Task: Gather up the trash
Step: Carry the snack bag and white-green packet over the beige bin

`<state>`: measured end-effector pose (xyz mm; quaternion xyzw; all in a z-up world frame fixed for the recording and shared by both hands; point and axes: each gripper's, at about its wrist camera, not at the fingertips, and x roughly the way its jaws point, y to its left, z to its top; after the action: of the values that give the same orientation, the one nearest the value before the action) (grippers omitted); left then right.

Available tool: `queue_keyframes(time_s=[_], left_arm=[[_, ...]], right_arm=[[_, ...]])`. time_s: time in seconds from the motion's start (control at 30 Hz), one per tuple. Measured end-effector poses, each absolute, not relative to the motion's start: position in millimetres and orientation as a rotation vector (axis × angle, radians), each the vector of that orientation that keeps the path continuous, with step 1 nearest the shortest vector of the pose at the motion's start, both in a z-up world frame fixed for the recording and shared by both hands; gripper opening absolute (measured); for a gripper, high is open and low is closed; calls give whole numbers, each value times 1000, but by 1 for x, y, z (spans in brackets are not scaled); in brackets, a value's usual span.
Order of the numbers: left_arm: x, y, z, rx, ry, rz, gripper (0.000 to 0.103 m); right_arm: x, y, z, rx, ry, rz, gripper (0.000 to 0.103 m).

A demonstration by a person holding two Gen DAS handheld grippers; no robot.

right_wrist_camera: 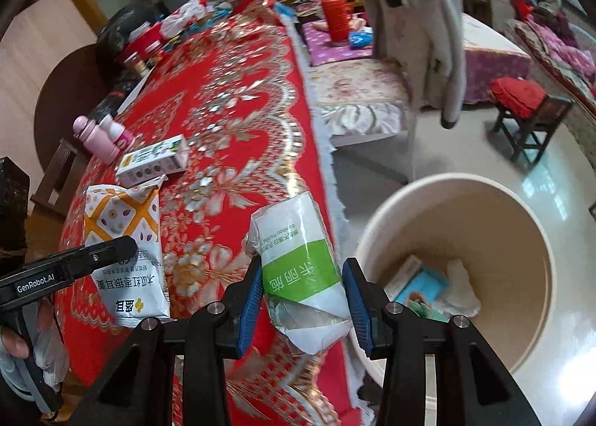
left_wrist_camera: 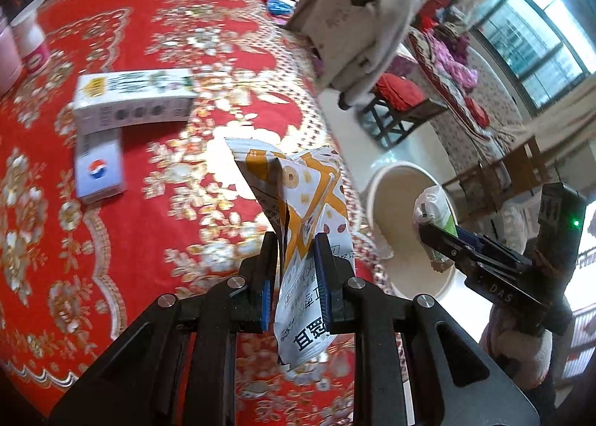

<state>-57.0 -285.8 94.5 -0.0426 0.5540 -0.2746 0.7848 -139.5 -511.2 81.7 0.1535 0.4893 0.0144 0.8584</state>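
Your right gripper (right_wrist_camera: pixel 301 299) has its blue-padded fingers (right_wrist_camera: pixel 250 299) clamped on a crumpled white and green tissue pack (right_wrist_camera: pixel 298 262). The pack stands on end between the pads, its long axis running up and away from the fingers and leaning a little toward the bench. It hangs just past the bench's near right edge, where the fringe of the red cloth (right_wrist_camera: pixel 238 98) drops off. The cream waste bin (right_wrist_camera: pixel 529 224) stands on the floor just beside that edge, to the right of the pack and below it, mouth up, with paper and a blue packet already at the bottom. So for this hand the drop lies to the right and down. The pack is not yet over the rim, as far as the wrist view shows.

Your left gripper (left_wrist_camera: pixel 296 277) is pinched nearly closed on a white and orange snack bag (left_wrist_camera: pixel 298 210). The bag is flat and limp, its long axis upright: the top rises above the fingers (left_wrist_camera: pixel 324 269) and the printed end hangs below them. It is over the cloth, inside the bench's right edge, with the bin farther right beyond that edge and the right gripper between.

Judging from both views, your right hand is the nearer to the bin and should release first. The left needs to carry its bag across the edge afterwards, keeping clear of the right gripper's body. A white box (left_wrist_camera: pixel 134 101) and a smaller carton (left_wrist_camera: pixel 98 169) lie untouched toward the bench's middle.
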Motion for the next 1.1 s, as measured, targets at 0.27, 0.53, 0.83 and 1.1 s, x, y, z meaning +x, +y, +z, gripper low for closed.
queue_keyframes(time_s=[0.27, 0.53, 0.83, 1.1], left_arm=[[-63, -322, 92, -49, 1202, -657, 17], [-68, -357, 88, -13, 1210, -711, 17], [-78, -391, 81, 23, 1221, -757, 17], [-84, -416, 74, 54, 1227, -784, 17]], right_arm=[[-164, -542, 78, 369, 1029, -47, 41], [-184, -565, 71, 404, 1039, -106, 41], [-203, -589, 66, 436, 1045, -159, 41], [-221, -609, 62, 463, 1050, -199, 41]])
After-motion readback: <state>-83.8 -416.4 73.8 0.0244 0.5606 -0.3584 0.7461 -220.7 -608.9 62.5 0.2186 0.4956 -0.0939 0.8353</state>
